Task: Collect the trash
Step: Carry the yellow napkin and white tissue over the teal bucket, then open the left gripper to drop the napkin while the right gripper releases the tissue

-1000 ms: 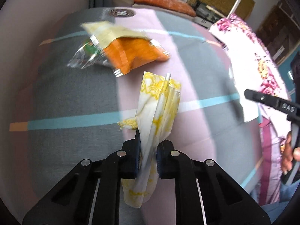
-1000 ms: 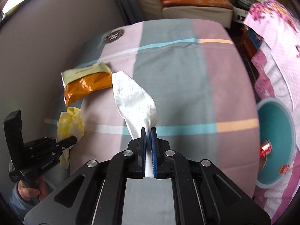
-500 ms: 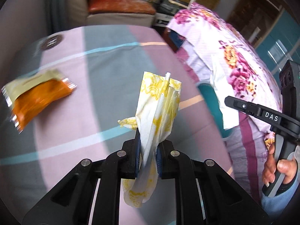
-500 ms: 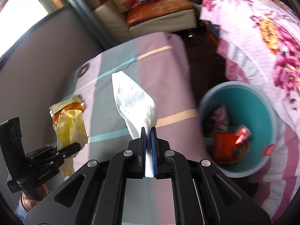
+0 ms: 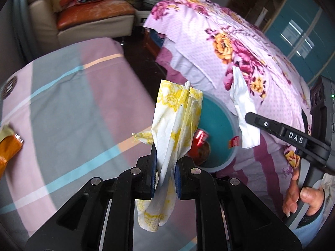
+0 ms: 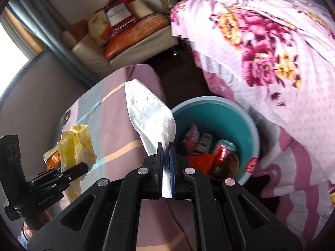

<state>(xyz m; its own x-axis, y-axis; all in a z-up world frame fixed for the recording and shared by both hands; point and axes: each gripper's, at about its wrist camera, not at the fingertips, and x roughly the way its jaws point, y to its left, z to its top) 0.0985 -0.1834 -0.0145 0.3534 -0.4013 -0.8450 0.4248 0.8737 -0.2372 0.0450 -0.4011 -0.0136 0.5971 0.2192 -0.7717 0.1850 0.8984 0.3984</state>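
My left gripper [image 5: 165,163] is shut on a crumpled yellow-and-white napkin [image 5: 178,121] that sticks up between its pads. My right gripper [image 6: 165,152] is shut on a white tissue [image 6: 148,113]. A teal bin [image 6: 222,113] stands on the floor just ahead and right of the right gripper, between the striped bed and the floral bedding; it holds a red can [image 6: 224,148] and wrappers. In the left wrist view the teal bin [image 5: 217,121] lies right behind the napkin, with the right gripper [image 5: 251,118] and its white tissue [image 5: 242,106] above its right rim. In the right wrist view the left gripper [image 6: 83,167] with the yellow napkin [image 6: 77,144] hangs at lower left.
An orange snack bag [image 5: 8,148] lies on the striped bed cover [image 5: 62,96] at the left. Floral pink bedding [image 6: 272,52] hangs over the bin's right side. An armchair [image 6: 134,39] piled with cushions stands at the back. A hand [image 5: 301,198] grips the right tool's handle.
Both grippers have swung right, from over the striped bed to its edge by the teal bin, each still holding its paper. The orange bag has slid to the left edge of view.
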